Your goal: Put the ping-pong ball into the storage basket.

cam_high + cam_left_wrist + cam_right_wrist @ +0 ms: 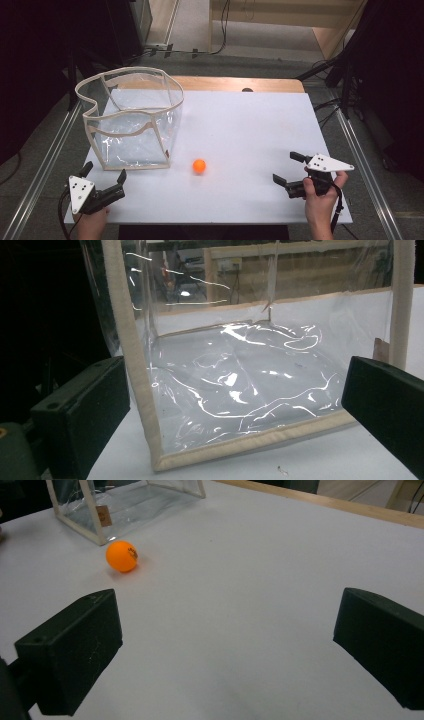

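2 grippers, left and right, jaws spread, flank orange ball on white table.

a small orange plastic ball lies on the white desk, just beside an upright, empty clear plastic bag with beige trim.

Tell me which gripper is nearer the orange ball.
Left, though not by much. The left gripper sits at the table's near-left corner, in front of the clear bag, left of the orange ball. The right gripper is farther off to the ball's right, open.
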`<action>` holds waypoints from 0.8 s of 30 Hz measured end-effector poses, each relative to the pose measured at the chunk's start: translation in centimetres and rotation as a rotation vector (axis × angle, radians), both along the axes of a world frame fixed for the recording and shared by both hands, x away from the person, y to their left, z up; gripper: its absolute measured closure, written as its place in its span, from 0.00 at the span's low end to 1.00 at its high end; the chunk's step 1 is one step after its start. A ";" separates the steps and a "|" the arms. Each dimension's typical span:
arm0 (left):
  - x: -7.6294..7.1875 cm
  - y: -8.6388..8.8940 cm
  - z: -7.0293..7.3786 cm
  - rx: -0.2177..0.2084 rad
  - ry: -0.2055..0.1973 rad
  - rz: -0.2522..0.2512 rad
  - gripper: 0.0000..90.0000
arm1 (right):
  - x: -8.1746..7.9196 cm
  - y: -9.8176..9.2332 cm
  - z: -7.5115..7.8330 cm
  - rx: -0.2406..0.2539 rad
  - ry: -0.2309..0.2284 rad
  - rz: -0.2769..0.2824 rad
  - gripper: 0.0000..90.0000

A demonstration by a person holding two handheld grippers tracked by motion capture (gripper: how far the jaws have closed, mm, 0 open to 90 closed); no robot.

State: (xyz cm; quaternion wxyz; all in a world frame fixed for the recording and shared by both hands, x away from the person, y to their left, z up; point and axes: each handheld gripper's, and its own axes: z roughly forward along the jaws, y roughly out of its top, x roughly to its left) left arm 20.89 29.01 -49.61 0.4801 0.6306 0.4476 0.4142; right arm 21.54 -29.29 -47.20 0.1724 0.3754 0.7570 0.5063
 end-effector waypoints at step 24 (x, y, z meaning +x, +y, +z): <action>0.0 0.0 0.0 0.001 0.001 -0.001 0.00 | 2.0 3.7 2.1 -0.089 -0.014 0.087 0.00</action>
